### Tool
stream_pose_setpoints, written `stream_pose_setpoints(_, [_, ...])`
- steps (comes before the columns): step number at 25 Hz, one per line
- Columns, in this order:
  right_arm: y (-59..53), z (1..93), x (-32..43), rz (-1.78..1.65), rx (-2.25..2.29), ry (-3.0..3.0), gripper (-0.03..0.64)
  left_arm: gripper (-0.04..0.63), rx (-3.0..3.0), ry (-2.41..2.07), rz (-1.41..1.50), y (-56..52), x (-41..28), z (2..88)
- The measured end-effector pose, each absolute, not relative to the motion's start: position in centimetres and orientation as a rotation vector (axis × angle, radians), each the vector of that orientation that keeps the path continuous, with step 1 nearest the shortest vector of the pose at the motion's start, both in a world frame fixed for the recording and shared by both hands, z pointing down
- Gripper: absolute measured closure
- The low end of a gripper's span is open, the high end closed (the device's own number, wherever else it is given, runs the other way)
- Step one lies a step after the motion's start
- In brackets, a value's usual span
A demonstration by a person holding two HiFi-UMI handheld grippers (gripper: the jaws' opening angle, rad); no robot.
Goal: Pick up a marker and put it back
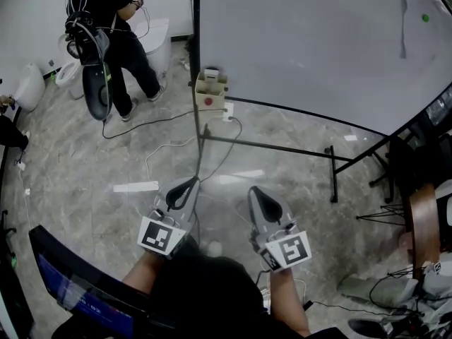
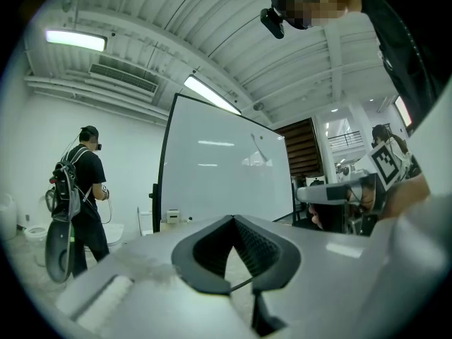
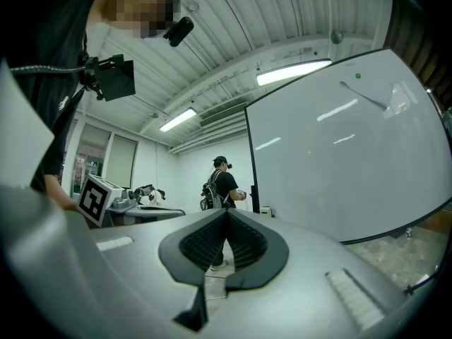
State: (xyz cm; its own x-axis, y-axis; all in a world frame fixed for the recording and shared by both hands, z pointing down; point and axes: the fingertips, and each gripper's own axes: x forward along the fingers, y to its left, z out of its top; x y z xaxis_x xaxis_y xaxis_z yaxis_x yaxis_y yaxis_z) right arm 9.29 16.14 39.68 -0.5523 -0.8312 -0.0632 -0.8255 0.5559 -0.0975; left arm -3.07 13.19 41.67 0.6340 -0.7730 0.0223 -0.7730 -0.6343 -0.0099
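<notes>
Surface = floor [image 1: 78, 168]: grey marble-look tile, glossy, with thin cables [image 1: 152, 122] snaking over it and a pale strip [image 1: 135, 186] lying flat near the left gripper [image 1: 185, 189]. Room: white walls, ribbed white ceiling [image 2: 282, 48] with tube lights [image 2: 76, 39]. A big whiteboard [image 1: 304, 41] on a black frame fills the upper right of the head view. Its feet [image 1: 332, 175] rest on the floor, and a green dot [image 1: 425, 18] sits near its top corner beside a pale patch. A 2nd person [image 1: 113, 20] in black with a backpack stands left of the board, back to the camera, next to white fixtures [image 1: 32, 83]. A dark monitor [image 1: 78, 292] with a blue screen is at bottom left. A brown table [image 1: 422, 228] shows at the right edge, with cable clutter below it. 1 container: a small beige box [image 1: 210, 90] at the board's lower left corner, red dot on its front, a white item poking out of the top. Its contents are too small to identify, so I can't place the marker there or in any other view. The left gripper and right gripper [image 1: 261, 200] are held side by side low in front of the wearer, apart from each other, pointing toward the board. Both have jaws pressed together with nothing between them.
</notes>
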Motion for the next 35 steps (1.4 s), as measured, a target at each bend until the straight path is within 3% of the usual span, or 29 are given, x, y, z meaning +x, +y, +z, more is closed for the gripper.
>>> stream_pose_setpoints(13, [14.0, 40.1, 7.9, -0.099, -1.428, 2.703, 0.607, 0.591, 2.819, -1.351, 0.059, 11.3, -5.0, 42.5])
stream_pose_setpoints(35, [-2.2, 39.1, 3.8, -0.076, -1.566, 2.649, 0.607, 0.591, 2.906, -1.140, 0.015, -6.1, -6.8, 41.5])
